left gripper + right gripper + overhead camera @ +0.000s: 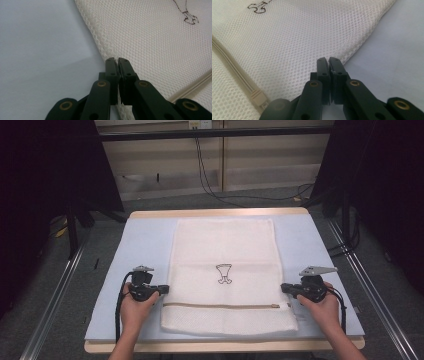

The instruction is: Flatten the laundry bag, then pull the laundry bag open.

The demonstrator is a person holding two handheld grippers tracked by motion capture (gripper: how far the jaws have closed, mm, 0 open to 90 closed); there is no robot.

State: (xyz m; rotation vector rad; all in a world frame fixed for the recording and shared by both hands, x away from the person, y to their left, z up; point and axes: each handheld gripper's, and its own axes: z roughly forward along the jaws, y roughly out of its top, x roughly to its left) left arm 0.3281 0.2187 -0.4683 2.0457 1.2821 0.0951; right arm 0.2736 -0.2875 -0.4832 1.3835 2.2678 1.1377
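Note:
A white mesh bag (225, 245) lies flat on a pale blue mat (145, 240), with a small black drawing (224, 273) at its middle and a beige zipper (220, 306) across its near part. My left gripper (162, 290) is at the bag's left edge, just above the zipper line. In the left gripper view its jaws (116, 60) are pressed together on the edge of the mesh (150, 37). My right gripper (283, 287) is at the opposite edge. Its jaws (328, 59) are likewise shut on the hem of the mesh (299, 37), with the zipper pull (258, 96) close by.
The mat covers a wooden table whose far edge (220, 213) shows behind the bag. Bare mat (37, 50) lies to the outside of each gripper. Metal rails (55, 290) run along the floor on both sides, and cables (210, 180) trail beyond the table.

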